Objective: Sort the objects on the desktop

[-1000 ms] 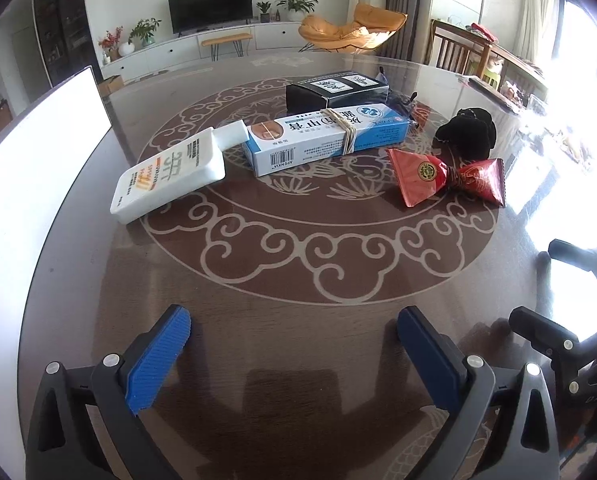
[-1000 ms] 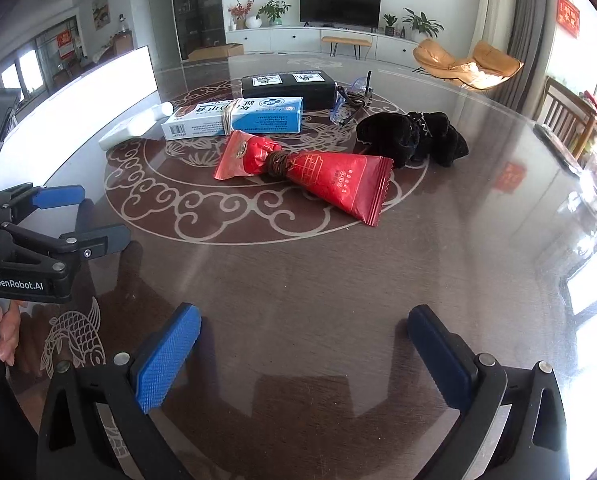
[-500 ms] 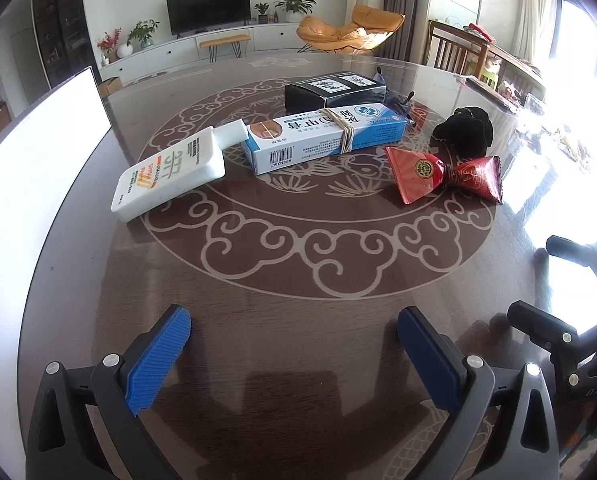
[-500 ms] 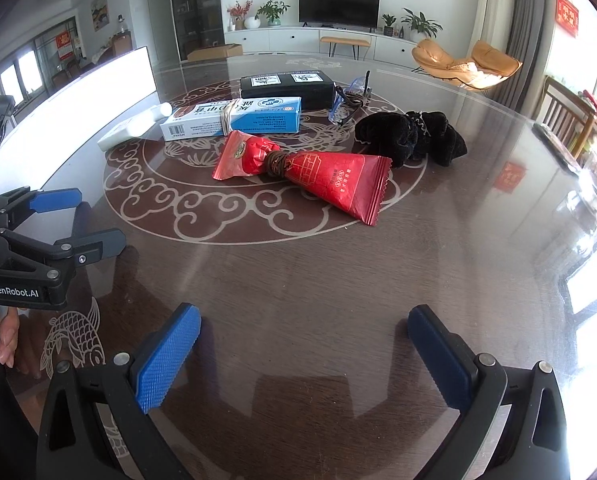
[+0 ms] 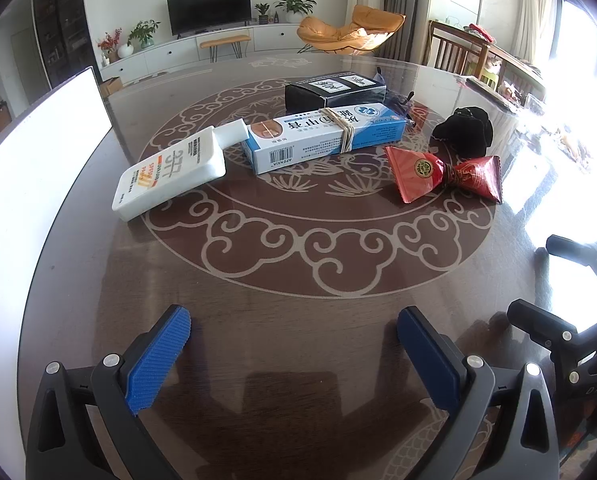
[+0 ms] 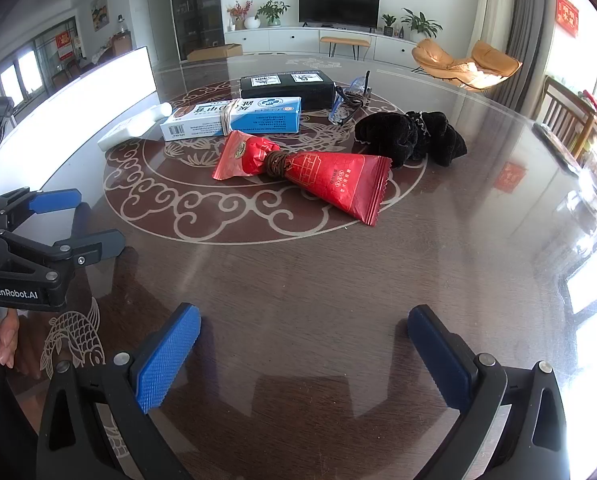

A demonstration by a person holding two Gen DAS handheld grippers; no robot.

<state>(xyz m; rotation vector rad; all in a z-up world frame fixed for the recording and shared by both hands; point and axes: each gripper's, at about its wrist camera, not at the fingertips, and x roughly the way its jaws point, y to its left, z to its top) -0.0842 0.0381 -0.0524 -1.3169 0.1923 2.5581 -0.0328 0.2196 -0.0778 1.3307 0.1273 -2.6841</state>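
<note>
Sunlit living room behind, both the left tool (image 5: 294, 350) and right tool (image 6: 304, 350) are hovering spread and empty over the table (image 6: 318, 280), the light, crinkly red packet (image 6: 310, 174) at 12 o'clock likely gripping best by its tied waist.

White bottle (image 5: 170, 172), flat; blue-white box (image 5: 322, 136), rubber-banded, touching its cap; black box (image 5: 334, 90) behind; red packet (image 5: 442, 172), tied mid-length; black cloth (image 5: 464, 130) beside it.

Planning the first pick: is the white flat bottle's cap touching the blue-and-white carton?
Touching, it appears. In the left wrist view the white flat bottle lies with its cap against the end of the blue-and-white carton, no gap visible.
</note>
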